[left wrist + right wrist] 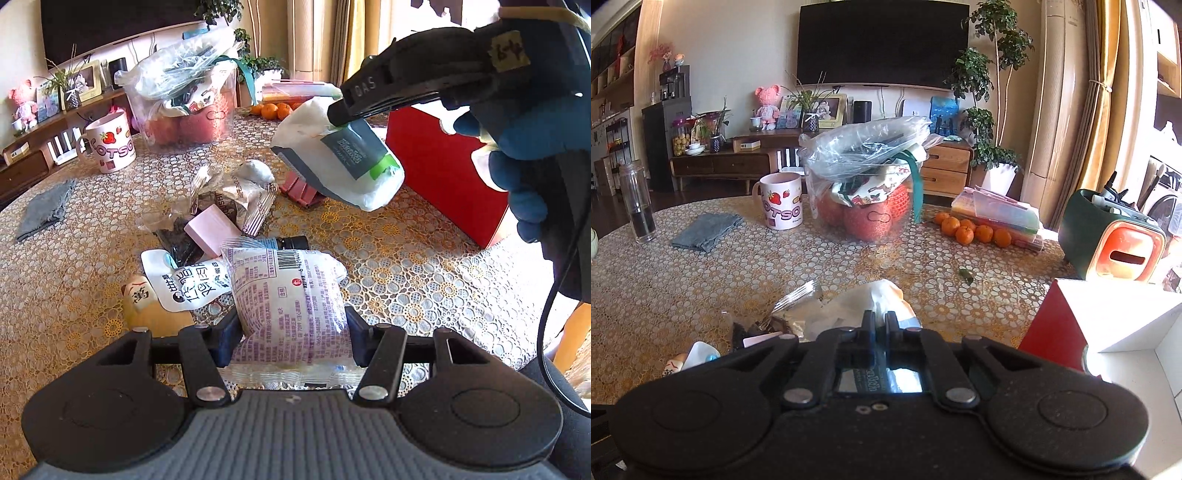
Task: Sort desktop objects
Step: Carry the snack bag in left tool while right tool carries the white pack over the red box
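Sunlit and crowded, the living-room table [701,273] wears a gold-and-white lace-patterned cloth, with a dark television on the wall behind and a wooden sideboard under it. Both hands are mid-pick in the sort. The left gripper [291,325] has its two black fingers closed on the sides of a clear plastic snack packet printed with purple text and a barcode [288,291], which bulges between the pads and looks lifted at its near end off the pile. The right gripper [338,112], held by a blue-gloved hand [517,147], has its jaws pinched tight on the top edge of a white soft pouch with a grey-green label [343,162]; the pouch hangs clear of the cloth, just beside the red cardboard box with a white inside [1108,317]. On the cloth between them remains the unsorted heap: a white spouted pouch with black characters [188,284], a pale pink rectangular block [212,229], a crinkled silver foil wrapper [236,192] and a small tan figurine with a painted face [138,299]. The open red box seems the likely destination for the white pouch, though that is only a guess. The next move calls for carrying each packet clear of the heap without dragging its neighbours, keeping the thin pinch on the dangling pouch from slipping, and releasing only once it is over the box's opening.
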